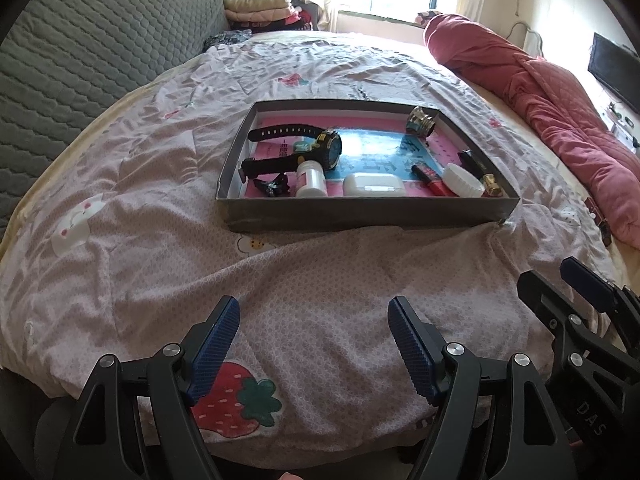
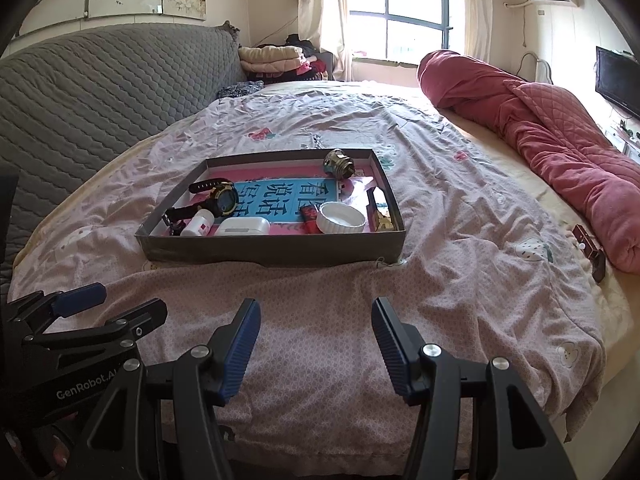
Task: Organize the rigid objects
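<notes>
Tray (image 2: pixel 276 246) beyond red quilt (image 2: pixel 560 152)

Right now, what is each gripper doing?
Left gripper: jaws open, holding nothing.
Right gripper: jaws open, holding nothing.

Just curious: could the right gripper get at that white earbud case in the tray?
Probably yes. The right gripper has open jaws, and only bare bedspread lies before the earbud case, behind the tray's low wall.

Grey box (image 1: pixel 360 216), black watch (image 1: pixel 298 148), strawberry-print pink sheet (image 1: pixel 160 240).
</notes>
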